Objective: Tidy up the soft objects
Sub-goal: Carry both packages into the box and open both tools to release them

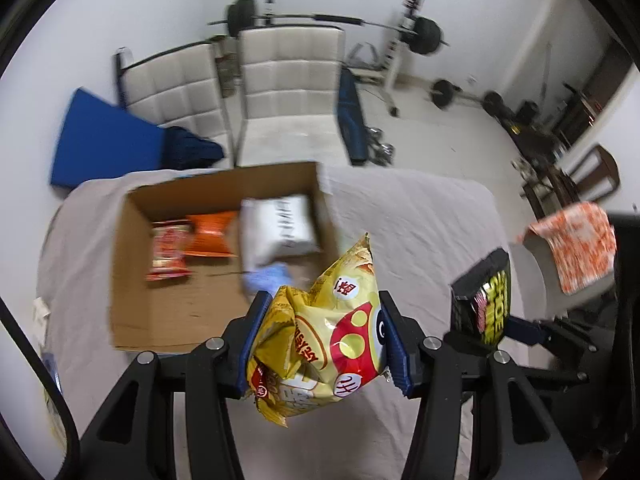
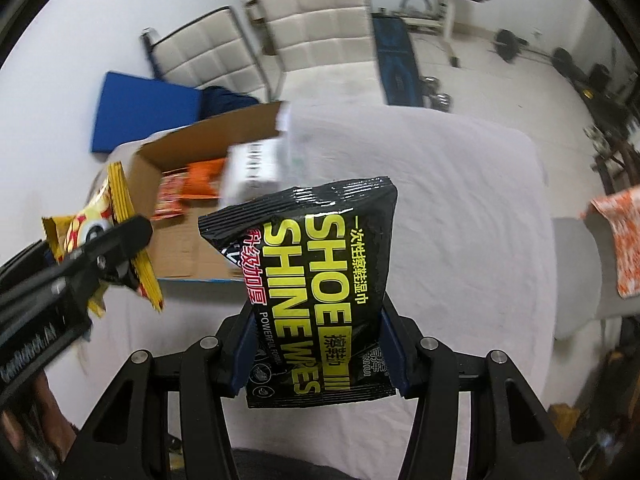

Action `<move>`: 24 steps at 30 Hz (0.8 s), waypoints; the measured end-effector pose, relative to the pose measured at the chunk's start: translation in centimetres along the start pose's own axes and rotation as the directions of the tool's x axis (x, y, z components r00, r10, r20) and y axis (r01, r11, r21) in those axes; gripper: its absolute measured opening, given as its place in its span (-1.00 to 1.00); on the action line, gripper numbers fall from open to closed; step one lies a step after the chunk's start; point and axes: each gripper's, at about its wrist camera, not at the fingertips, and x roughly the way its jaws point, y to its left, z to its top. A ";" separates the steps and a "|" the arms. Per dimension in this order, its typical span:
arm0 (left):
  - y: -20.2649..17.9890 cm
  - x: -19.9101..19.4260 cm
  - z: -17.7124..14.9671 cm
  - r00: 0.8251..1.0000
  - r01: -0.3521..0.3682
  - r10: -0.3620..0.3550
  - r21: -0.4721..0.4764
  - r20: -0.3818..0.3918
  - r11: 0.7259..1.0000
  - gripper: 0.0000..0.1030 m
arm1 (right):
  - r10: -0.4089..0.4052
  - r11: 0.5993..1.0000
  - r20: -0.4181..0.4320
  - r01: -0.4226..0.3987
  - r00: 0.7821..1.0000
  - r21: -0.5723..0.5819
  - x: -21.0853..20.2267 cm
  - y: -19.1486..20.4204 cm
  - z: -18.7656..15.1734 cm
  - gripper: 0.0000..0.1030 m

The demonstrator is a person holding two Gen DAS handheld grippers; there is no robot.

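Left gripper (image 1: 324, 340) jaws pinching yellow snack bag (image 1: 320, 344), held above desk (image 1: 420, 220) just beside cardboard box (image 1: 132, 264) near edge. Right gripper (image 2: 318, 344) jaws clamping black wipes pack (image 2: 320, 264) over open cloth-covered desk, box to its left.

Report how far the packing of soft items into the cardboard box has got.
Done: the cardboard box already holds a red packet, an orange packet, a white pack and something pale blue. In hand: the left gripper clamps a yellow snack bag; the right gripper clamps a black shoe-wipes pack. Left: both still need boxing.
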 end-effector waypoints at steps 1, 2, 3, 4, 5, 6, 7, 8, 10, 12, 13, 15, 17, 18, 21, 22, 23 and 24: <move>1.7 -0.5 0.2 1.000 -0.012 0.013 -0.022 0.011 1.000 -0.04 | 0.018 1.000 -0.002 -0.018 1.000 -0.015 0.2 1.4 0.4 0.08; 2.8 -0.8 0.4 1.000 -0.020 0.021 -0.033 0.015 0.999 -0.04 | 0.031 0.999 -0.006 -0.031 1.000 -0.024 0.5 2.5 0.9 0.08; 4.1 -1.1 0.6 0.999 -0.027 0.028 -0.047 0.017 0.999 -0.04 | 0.042 0.999 -0.012 -0.043 0.999 -0.032 0.7 3.5 1.2 0.08; 5.9 -1.3 0.8 0.999 -0.033 0.034 -0.069 0.017 0.997 -0.04 | 0.056 0.998 -0.018 -0.056 0.998 -0.038 0.9 4.5 1.5 0.08; 7.1 -1.5 0.9 0.999 -0.040 0.041 -0.081 0.014 0.996 -0.04 | 0.071 0.996 -0.025 -0.072 0.997 -0.044 1.4 5.5 1.8 0.08; 8.3 -1.5 0.9 0.999 -0.050 0.051 -0.093 0.009 0.994 -0.04 | 0.079 0.995 -0.032 -0.080 0.996 -0.052 2.0 6.5 2.2 0.08; 9.7 -1.5 0.9 0.998 -0.060 0.061 -0.106 0.004 0.993 -0.04 | 0.086 0.994 -0.038 -0.088 0.996 -0.061 2.6 7.7 2.5 0.08; 11.1 -1.5 0.9 0.997 -0.072 0.073 -0.120 0.003 0.990 -0.04 | 0.092 0.993 -0.044 -0.095 0.995 -0.066 3.2 8.7 2.9 0.08; 13.2 -1.2 0.7 0.995 -0.102 0.102 -0.128 -0.008 0.987 -0.04 | 0.100 0.992 -0.054 -0.104 0.994 -0.075 4.4 10.3 3.6 0.08; 15.4 -0.5 0.6 0.994 -0.112 0.109 -0.145 -0.026 0.983 -0.14 | 0.103 0.991 -0.060 -0.107 0.993 -0.083 6.1 12.1 4.4 0.08; 16.4 0.0 0.6 0.994 -0.110 0.106 -0.154 -0.039 0.982 -0.15 | 0.100 0.991 -0.064 -0.105 0.993 -0.087 6.6 12.8 4.7 0.08; 17.8 0.9 0.7 0.994 -0.098 0.089 -0.171 -0.060 0.980 -0.15 | 0.098 0.990 -0.071 -0.105 0.993 -0.093 8.1 14.3 5.4 0.08; 19.0 2.0 0.9 0.994 -0.085 0.072 -0.185 -0.078 0.979 -0.17 | 0.084 0.991 -0.079 -0.092 0.993 -0.101 9.6 15.5 6.0 0.08; 19.5 2.8 1.1 0.994 -0.079 0.064 -0.190 -0.086 0.979 -0.18 | 0.073 0.991 -0.082 -0.081 0.994 -0.102 10.5 16.0 6.3 0.08; 20.9 5.4 1.2 0.990 -0.079 0.054 -0.201 -0.126 0.976 -0.20 | 0.052 0.993 -0.116 -0.063 0.992 -0.096 13.7 16.7 6.8 0.09; 21.4 6.8 1.2 0.987 -0.080 0.049 -0.206 -0.150 0.975 -0.20 | 0.054 0.994 -0.130 -0.066 0.990 -0.089 14.7 16.7 6.9 0.08; 21.7 7.7 1.1 0.985 -0.076 0.042 -0.209 -0.165 0.975 -0.20 | 0.049 0.995 -0.145 -0.061 0.988 -0.081 15.9 16.7 7.0 0.08; 22.0 8.6 1.0 0.983 -0.075 0.036 -0.213 -0.181 0.974 -0.20 | 0.041 0.996 -0.157 -0.053 0.987 -0.074 17.0 16.7 7.0 0.08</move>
